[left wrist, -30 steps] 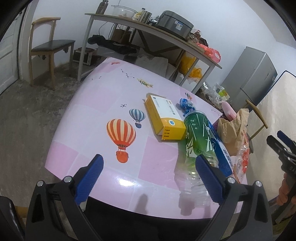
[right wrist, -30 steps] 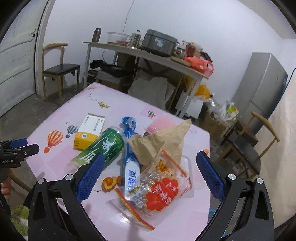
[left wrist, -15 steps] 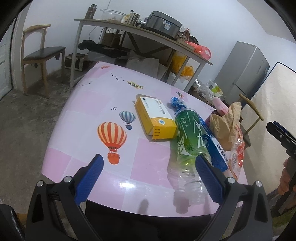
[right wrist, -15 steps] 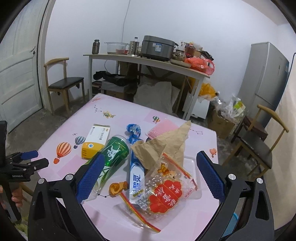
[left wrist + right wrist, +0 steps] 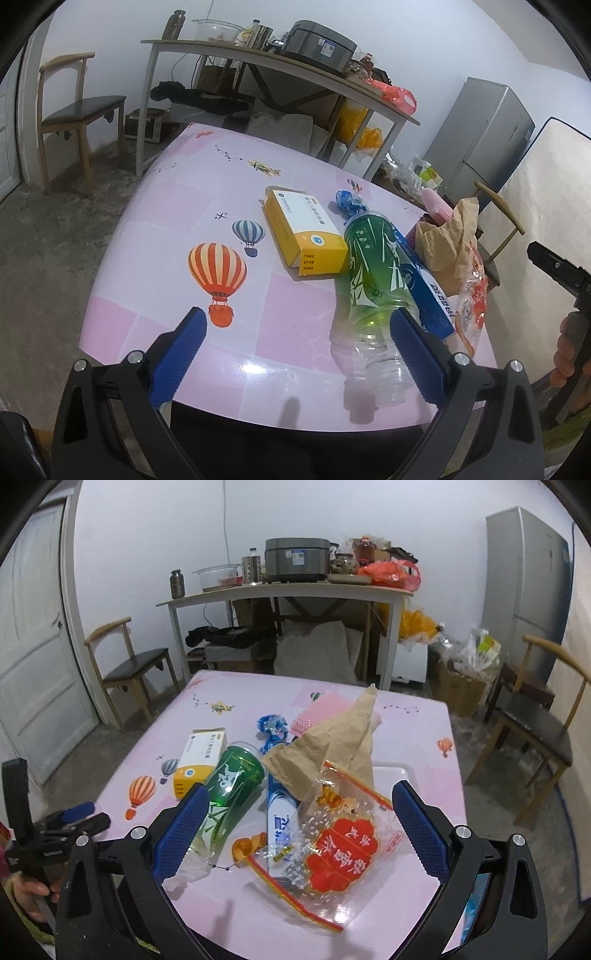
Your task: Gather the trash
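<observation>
Trash pile on table, both grippers spread and empty.
Left wrist: your left gripper (image 5: 293, 332) has crept in since a second ago; bottle (image 5: 373, 275) now lies by its right finger, box (image 5: 304, 230) just beyond. Right wrist: your right gripper (image 5: 295, 814) has risen and levelled, hovering over bag (image 5: 332, 843), toothpaste (image 5: 280, 818), paper (image 5: 328, 747). Nothing picked yet; bottle looks the nearest grab.

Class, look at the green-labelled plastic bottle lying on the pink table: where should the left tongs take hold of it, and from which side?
Probably grip the green plastic bottle across its clear lower section near the neck, coming from the near table edge. It lies on its side, neck toward the left tongs, with the yellow box crowding its far end.
</observation>
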`<control>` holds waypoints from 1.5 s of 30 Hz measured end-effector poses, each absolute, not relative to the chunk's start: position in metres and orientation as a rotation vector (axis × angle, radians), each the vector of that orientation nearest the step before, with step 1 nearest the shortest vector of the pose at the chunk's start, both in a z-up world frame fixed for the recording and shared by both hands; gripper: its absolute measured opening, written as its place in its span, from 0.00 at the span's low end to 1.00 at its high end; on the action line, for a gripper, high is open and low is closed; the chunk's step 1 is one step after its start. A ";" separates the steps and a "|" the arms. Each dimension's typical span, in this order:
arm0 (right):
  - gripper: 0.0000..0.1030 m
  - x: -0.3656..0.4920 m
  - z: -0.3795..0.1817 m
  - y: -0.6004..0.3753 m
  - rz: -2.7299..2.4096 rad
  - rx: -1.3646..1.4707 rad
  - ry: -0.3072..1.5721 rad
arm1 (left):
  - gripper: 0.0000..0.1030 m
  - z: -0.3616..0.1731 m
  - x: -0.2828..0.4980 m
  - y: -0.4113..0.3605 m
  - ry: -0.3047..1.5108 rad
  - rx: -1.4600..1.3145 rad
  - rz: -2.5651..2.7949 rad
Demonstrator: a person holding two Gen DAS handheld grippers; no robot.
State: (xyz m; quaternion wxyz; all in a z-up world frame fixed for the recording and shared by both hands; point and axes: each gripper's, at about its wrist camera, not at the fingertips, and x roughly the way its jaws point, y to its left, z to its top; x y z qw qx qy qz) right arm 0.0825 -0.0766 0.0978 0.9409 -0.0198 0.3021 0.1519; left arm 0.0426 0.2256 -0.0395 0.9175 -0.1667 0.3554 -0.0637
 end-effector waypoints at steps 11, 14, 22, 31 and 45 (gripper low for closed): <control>0.92 0.082 0.096 -0.089 0.348 0.018 0.615 | 0.95 -0.041 0.047 0.218 0.731 -0.323 -0.146; 0.92 0.083 0.093 -0.092 0.354 0.044 0.626 | 0.94 -0.039 0.046 0.220 0.704 -0.325 -0.157; 0.92 0.084 0.084 -0.099 0.371 0.093 0.623 | 0.95 -0.032 0.064 0.216 0.686 -0.304 -0.233; 0.92 0.099 0.080 -0.102 0.403 0.113 0.621 | 0.94 -0.021 0.148 0.218 0.774 -0.337 -0.227; 0.92 0.111 0.068 -0.126 0.361 0.153 0.625 | 0.88 -0.083 0.306 0.182 1.128 -0.100 -0.046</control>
